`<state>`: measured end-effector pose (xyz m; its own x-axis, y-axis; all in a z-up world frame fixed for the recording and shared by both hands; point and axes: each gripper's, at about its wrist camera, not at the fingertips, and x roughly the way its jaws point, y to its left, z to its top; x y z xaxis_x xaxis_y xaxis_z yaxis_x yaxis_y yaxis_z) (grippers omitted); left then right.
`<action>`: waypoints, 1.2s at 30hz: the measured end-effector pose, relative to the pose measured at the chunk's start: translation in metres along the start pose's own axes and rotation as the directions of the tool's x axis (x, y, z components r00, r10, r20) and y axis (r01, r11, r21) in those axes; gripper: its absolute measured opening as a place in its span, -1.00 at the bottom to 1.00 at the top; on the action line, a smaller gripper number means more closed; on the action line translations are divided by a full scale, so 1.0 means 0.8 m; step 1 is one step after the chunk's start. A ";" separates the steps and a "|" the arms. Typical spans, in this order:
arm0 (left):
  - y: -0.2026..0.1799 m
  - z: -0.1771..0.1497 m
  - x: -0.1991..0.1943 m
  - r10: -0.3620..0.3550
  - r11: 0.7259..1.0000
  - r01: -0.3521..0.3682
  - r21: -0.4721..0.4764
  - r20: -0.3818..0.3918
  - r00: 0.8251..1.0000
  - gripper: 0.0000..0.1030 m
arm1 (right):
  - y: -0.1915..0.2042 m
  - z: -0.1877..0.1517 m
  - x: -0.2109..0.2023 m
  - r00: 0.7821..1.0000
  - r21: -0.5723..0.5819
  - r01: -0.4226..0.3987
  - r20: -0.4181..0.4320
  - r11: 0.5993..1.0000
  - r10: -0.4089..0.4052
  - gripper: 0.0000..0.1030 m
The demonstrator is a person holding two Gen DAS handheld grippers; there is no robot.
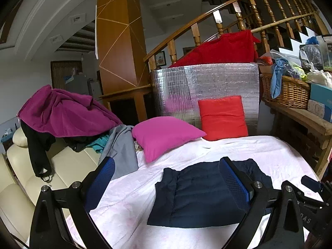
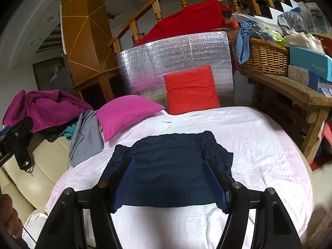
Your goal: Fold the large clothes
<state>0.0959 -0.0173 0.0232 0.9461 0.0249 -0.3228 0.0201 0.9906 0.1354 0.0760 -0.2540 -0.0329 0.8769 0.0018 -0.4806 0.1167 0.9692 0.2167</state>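
Note:
A folded navy garment (image 1: pixel 199 195) lies flat on the pale pink sheet (image 1: pixel 128 203); it also shows in the right wrist view (image 2: pixel 170 166). My left gripper (image 1: pixel 166 166) is open and empty, held above the sheet, its right finger over the garment's upper part. My right gripper (image 2: pixel 169 164) is open and empty, hovering over the garment with a finger on each side of its middle. The right gripper's body also shows at the edge of the left wrist view (image 1: pixel 313 188).
A magenta cushion (image 1: pixel 166 134) and a red cushion (image 1: pixel 223 117) sit at the back against a silver foil panel (image 1: pixel 207 87). A pile of clothes, purple (image 1: pixel 62 114) and grey (image 1: pixel 122 151), lies on the cream sofa (image 1: pixel 62 166) at left. A wooden bench (image 2: pixel 290 89) with a wicker basket (image 2: pixel 267 56) stands right.

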 end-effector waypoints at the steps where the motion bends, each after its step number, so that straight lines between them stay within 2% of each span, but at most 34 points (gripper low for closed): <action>1: 0.002 -0.002 0.006 -0.006 1.000 0.006 -0.009 -0.008 1.000 0.94 | 0.002 -0.002 0.004 1.000 -0.012 0.002 -0.005 1.000 -0.002 0.38; 9: 0.001 -0.010 0.029 -0.016 1.000 0.015 -0.015 -0.040 0.999 0.94 | 0.003 -0.007 0.025 1.000 -0.006 0.008 -0.016 1.000 -0.008 0.38; 15: 0.005 -0.015 0.028 -0.020 1.000 0.019 -0.024 -0.050 0.999 0.94 | 0.007 -0.012 0.025 1.000 -0.009 0.013 -0.023 1.000 -0.013 0.38; 26: 0.009 -0.018 -0.019 -0.025 1.000 0.025 -0.016 -0.022 0.999 0.94 | 0.012 -0.015 -0.032 1.000 -0.017 0.017 0.022 1.000 -0.017 0.38; 36: 0.003 -0.019 -0.033 -0.027 1.000 0.027 -0.011 -0.015 1.000 0.94 | 0.013 -0.019 -0.049 1.000 -0.032 0.008 0.030 0.999 -0.007 0.38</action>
<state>0.0660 -0.0137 0.0179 0.9403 0.0002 -0.3403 0.0418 0.9923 0.1163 0.0356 -0.2403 -0.0249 0.8897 -0.0122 -0.4564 0.1087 0.9765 0.1859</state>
